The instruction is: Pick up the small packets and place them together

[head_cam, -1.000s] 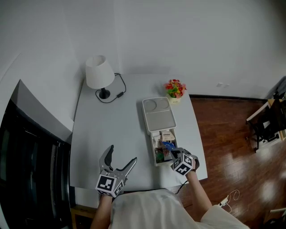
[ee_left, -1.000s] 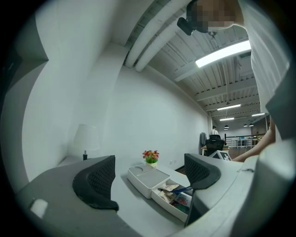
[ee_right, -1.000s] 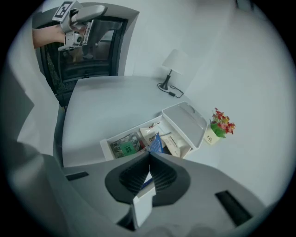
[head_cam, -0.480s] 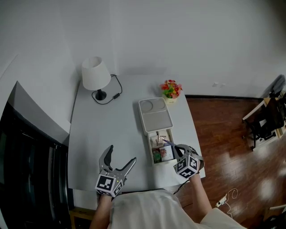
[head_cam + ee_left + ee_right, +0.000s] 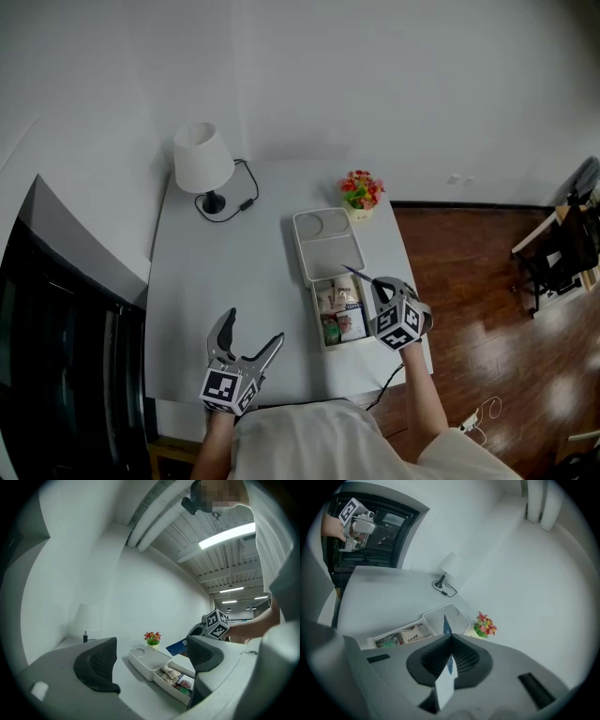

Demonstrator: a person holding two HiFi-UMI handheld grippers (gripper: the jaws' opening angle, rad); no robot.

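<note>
My right gripper (image 5: pixel 374 283) is shut on a small blue packet (image 5: pixel 355 274) and holds it in the air beside the right rim of the white tray (image 5: pixel 310 258). In the right gripper view the blue packet (image 5: pixel 446 624) sticks out edge-on past the closed jaws, above the tray (image 5: pixel 451 612). Several other small packets (image 5: pixel 339 312) lie in the tray's near compartment; its far section is bare. My left gripper (image 5: pixel 246 337) rests open and holds nothing near the table's front edge, left of the tray. The left gripper view shows the packets (image 5: pixel 176 678) between its spread fingers (image 5: pixel 97 666).
A white lamp (image 5: pixel 202 161) with a black cord stands at the table's far left. A small pot of flowers (image 5: pixel 361 193) sits just beyond the tray. The table's right edge runs close to the tray, with wooden floor (image 5: pixel 487 309) beyond it.
My right gripper has risen out of the tray's near compartment with the blue packet and moved away from me along the tray's right side. The left gripper has stayed put.
</note>
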